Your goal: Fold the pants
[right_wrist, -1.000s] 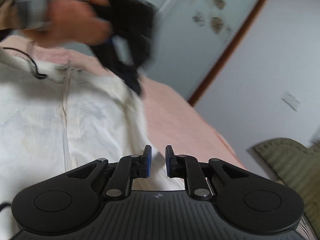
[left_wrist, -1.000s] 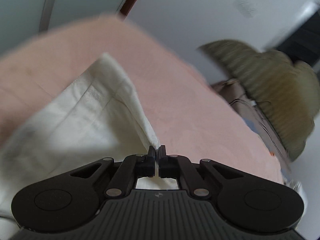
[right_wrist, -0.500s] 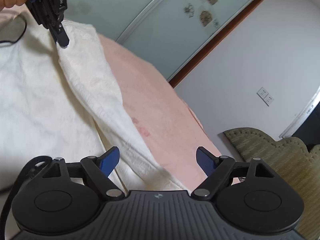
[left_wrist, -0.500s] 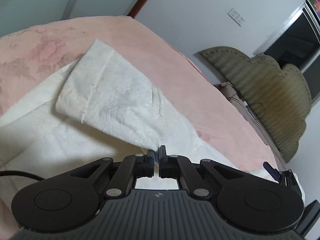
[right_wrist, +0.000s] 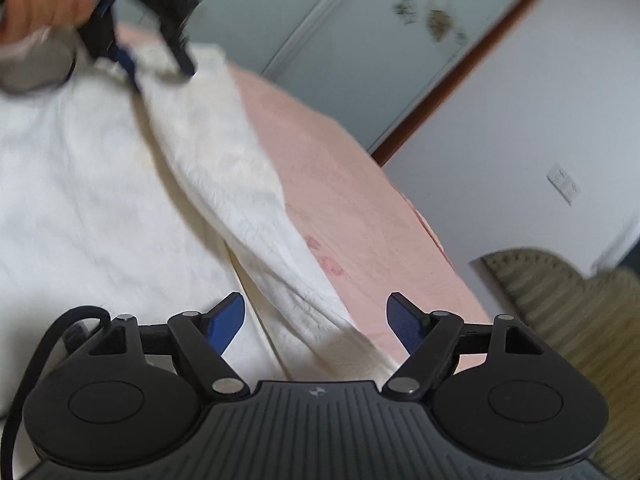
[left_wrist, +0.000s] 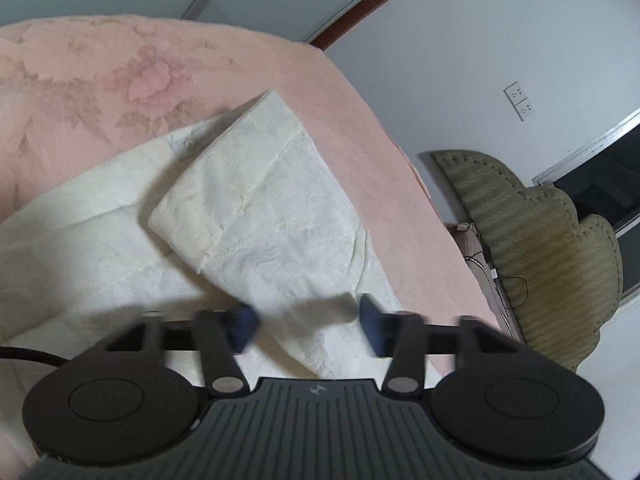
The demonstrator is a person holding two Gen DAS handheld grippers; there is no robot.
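Cream-white pants (left_wrist: pixel 260 216) lie on a pink bedspread (left_wrist: pixel 360 152), one leg folded back over the rest of the garment. My left gripper (left_wrist: pixel 306 322) is open just above the folded leg, its blue pads blurred and holding nothing. In the right wrist view the pants (right_wrist: pixel 224 184) run from upper left to the bottom centre. My right gripper (right_wrist: pixel 314 320) is wide open above the fold's near end, empty. The left gripper (right_wrist: pixel 160 62) also shows there at the top left, in a hand, over the leg's far end.
An olive scalloped headboard (left_wrist: pixel 540 248) stands to the right, past the bed's edge (right_wrist: pixel 440 248). A white wall with a socket (left_wrist: pixel 520 100) and a sliding glass door (right_wrist: pixel 360 40) are behind the bed. A black cable (left_wrist: pixel 28 354) lies at the left.
My left gripper has opened and let go of the pant leg, which now lies folded over. My right gripper opened earlier and stays wide open.
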